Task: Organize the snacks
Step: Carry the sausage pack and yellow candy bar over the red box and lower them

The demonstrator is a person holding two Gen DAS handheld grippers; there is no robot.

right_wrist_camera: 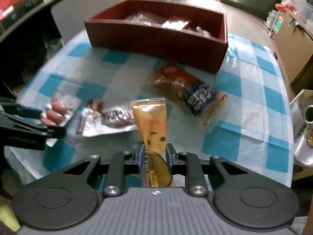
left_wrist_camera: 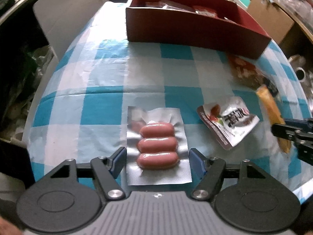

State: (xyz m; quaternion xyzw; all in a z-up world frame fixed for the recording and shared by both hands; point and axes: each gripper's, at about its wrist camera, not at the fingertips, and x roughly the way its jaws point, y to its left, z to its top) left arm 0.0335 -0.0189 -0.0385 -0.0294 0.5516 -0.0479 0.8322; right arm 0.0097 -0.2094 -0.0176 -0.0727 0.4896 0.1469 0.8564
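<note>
Snack packs [right_wrist_camera: 195, 96] on checked tablecloth [left_wrist_camera: 101, 74], before red box [right_wrist_camera: 156, 37].

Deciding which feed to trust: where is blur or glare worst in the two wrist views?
Left wrist: sausage pack sharp with glare on its film; orange packet and right gripper smeared at the edge. Right wrist: orange packet crisp; sausage pack, left gripper and red-blue packet motion-blurred.

Blue-and-white checked tablecloth [right_wrist_camera: 244, 90], creased, covers the table. Cardboard box [right_wrist_camera: 293, 45] stands off its right edge, clutter on top too blurred to name; metal kettle-like vessel [right_wrist_camera: 305, 137] sits nearer on that side. Dark shelving [right_wrist_camera: 29, 0] runs along the left.
</note>
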